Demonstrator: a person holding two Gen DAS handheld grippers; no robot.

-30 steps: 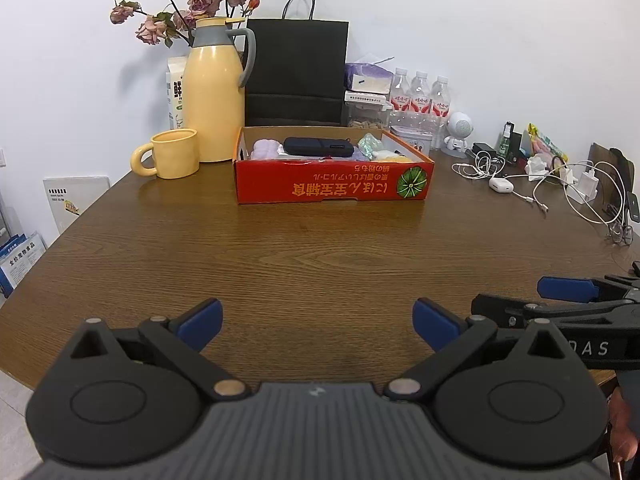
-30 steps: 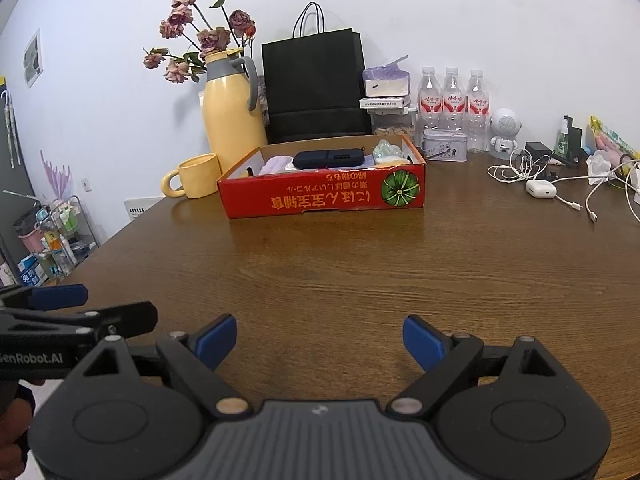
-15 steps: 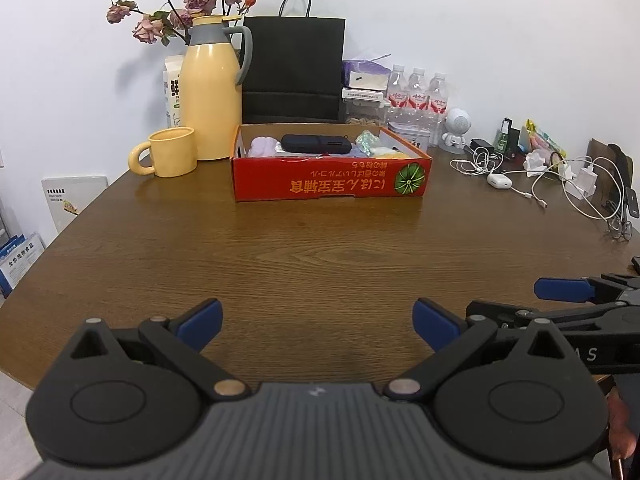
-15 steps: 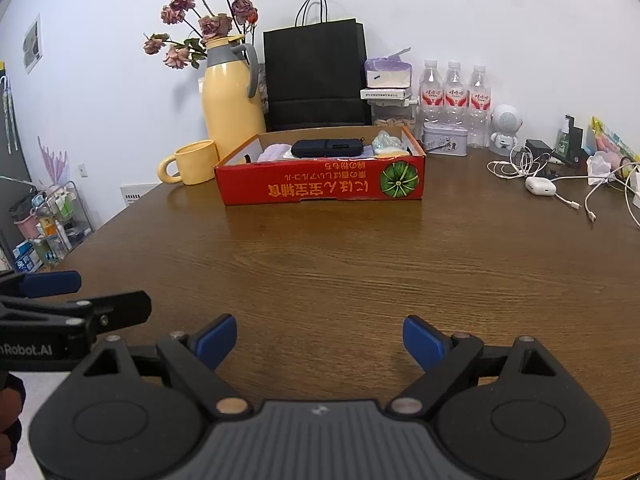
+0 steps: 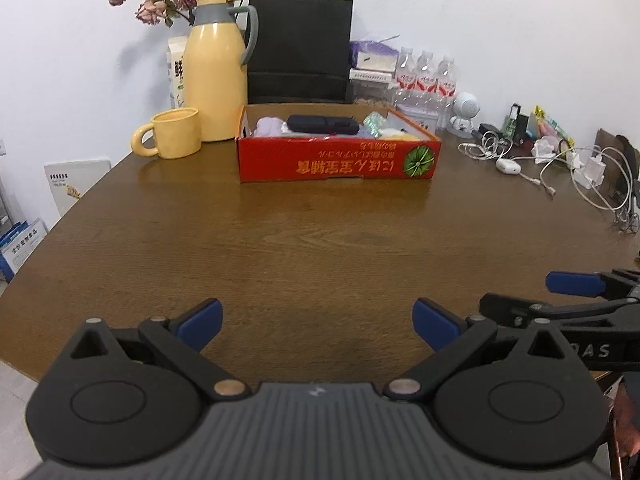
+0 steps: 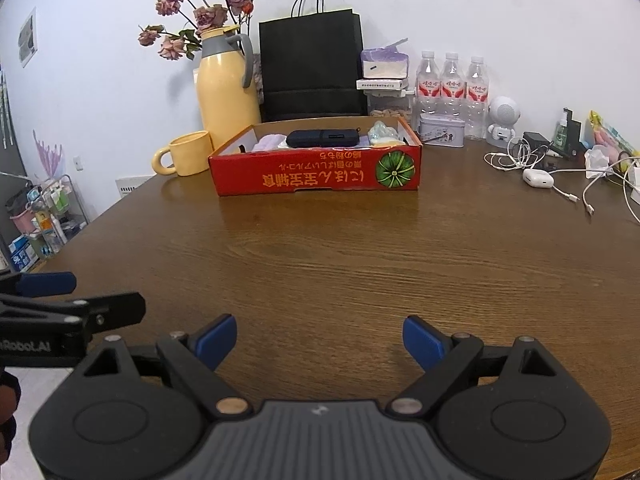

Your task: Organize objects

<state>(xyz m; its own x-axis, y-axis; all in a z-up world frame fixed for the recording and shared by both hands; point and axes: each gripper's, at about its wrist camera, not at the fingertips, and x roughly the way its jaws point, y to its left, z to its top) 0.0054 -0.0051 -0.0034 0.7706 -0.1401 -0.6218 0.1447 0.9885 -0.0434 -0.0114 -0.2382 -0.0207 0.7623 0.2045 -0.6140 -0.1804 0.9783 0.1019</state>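
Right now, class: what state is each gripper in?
Left gripper: open, holding nothing, above the table.
Right gripper: open, holding nothing.

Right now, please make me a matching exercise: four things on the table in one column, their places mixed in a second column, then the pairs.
1. black case
2. yellow mug
3. black paper bag
4. white earbud case

A. left of the red box
B. among cables, right of the box
C. inside the box
D. behind the box, at the wall

Pairs: 1-C, 2-A, 3-D, 4-B
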